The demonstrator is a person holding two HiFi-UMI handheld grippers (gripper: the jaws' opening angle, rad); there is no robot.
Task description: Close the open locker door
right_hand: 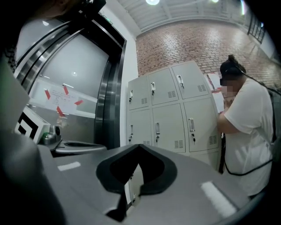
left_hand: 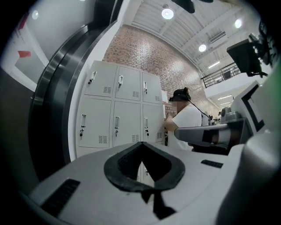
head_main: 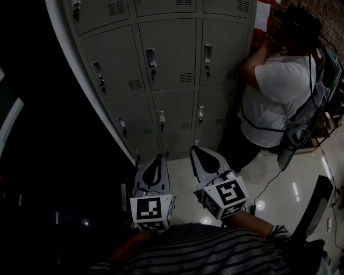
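Left gripper [head_main: 155,161] and right gripper [head_main: 198,151] are both pinched closed and empty, facing lockers [head_main: 167,60]; person [head_main: 280,92] stands at their right edge.

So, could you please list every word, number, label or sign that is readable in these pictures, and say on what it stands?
No text can be read here.
Lockers: no readable numbers or labels on the doors.
Left marker cube and right marker cube: black-and-white square patterns, no words.
Sheet with red arrows, left of the lockers: print too small.
Red-and-white notice beside the lockers: too blurred.
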